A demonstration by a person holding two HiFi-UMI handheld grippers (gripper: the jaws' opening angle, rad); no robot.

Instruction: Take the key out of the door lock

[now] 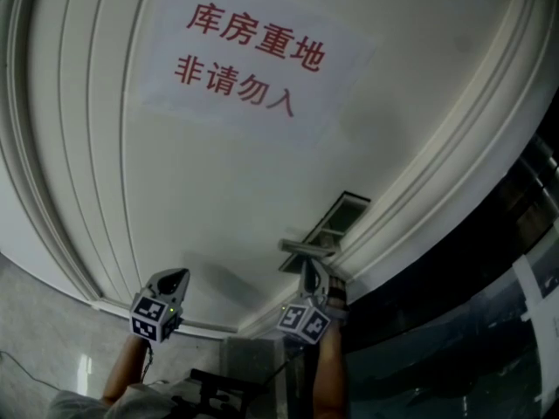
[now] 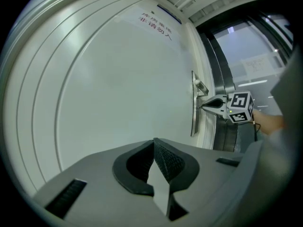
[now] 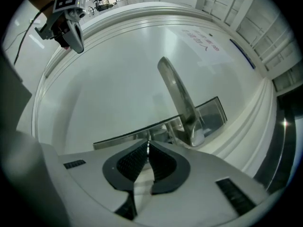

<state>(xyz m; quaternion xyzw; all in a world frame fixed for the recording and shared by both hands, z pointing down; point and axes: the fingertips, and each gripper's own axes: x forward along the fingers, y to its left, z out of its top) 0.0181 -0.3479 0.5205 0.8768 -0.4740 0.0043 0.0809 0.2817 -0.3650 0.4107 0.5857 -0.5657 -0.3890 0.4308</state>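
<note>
A white door (image 1: 227, 190) fills the head view, with a metal lock plate (image 1: 336, 221) and lever handle (image 1: 306, 248) near its right edge. My right gripper (image 1: 307, 269) points at the plate just under the handle. In the right gripper view its jaws (image 3: 148, 144) are shut on a thin metal sliver, the key (image 3: 148, 141), right at the lock plate (image 3: 118, 138); the handle (image 3: 180, 98) sticks out above. My left gripper (image 1: 180, 274) hangs to the left, off the door, and its jaws (image 2: 154, 144) are shut on nothing. From there the right gripper (image 2: 204, 106) shows at the plate (image 2: 193, 115).
A paper sign (image 1: 253, 55) with red characters is stuck high on the door. Raised mouldings (image 1: 428, 190) frame the door. A dark glass panel (image 1: 472, 321) stands to the right of the frame. A thin cable (image 1: 22, 363) lies on the floor at the left.
</note>
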